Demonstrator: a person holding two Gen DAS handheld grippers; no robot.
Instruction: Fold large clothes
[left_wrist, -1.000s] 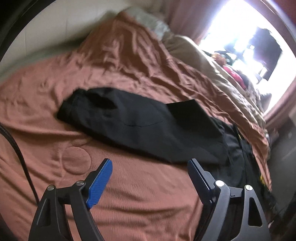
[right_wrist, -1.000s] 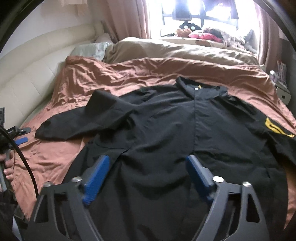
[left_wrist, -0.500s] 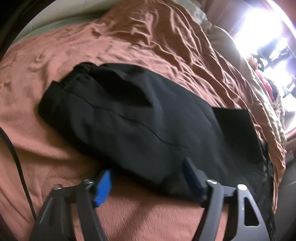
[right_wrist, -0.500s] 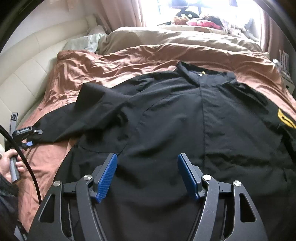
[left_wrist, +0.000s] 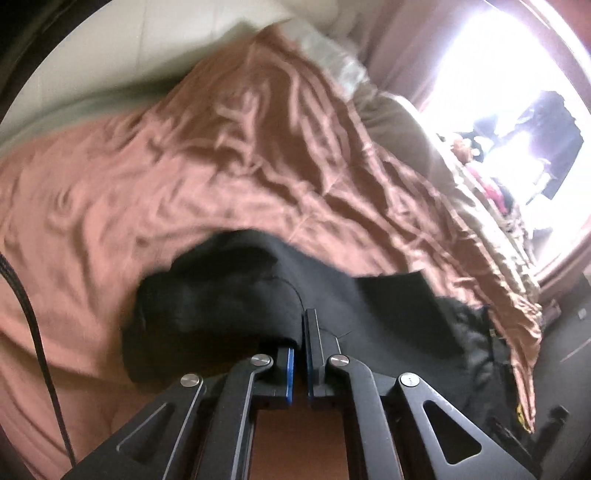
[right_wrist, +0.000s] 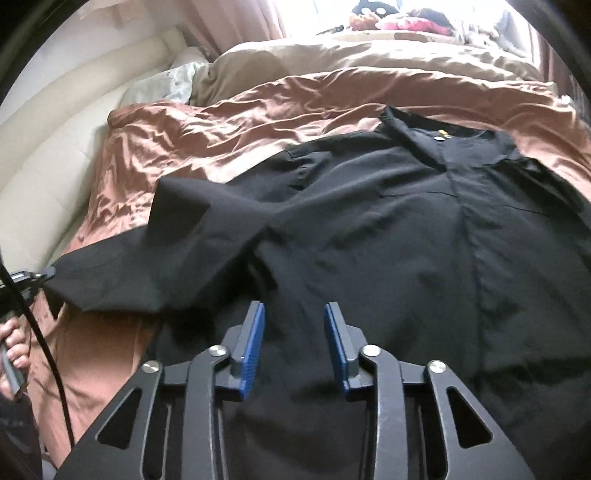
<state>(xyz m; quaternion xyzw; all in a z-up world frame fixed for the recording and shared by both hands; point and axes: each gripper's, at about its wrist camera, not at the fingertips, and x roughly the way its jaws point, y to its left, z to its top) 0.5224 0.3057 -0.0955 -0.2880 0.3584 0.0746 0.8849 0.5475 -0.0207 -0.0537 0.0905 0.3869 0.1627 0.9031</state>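
Observation:
A large black shirt lies spread front-up on a brown bedspread, collar toward the far side. Its left sleeve stretches out sideways. My left gripper is shut on the sleeve's end, with black cloth pinched between the blue pads and draped over the left finger. The same gripper shows at the far left of the right wrist view, at the sleeve tip, held by a hand. My right gripper sits low over the shirt's lower front. Its jaws are closing, with a gap still between them and cloth beneath.
A beige duvet and a pale pillow lie at the bed's far end. A cream padded headboard runs along the left. A bright window with soft toys is behind. A black cable hangs at the left.
My left gripper went forward to the sleeve end, closed on it and lifted it slightly. My right gripper moved forward and lower over the shirt and its jaws narrowed.

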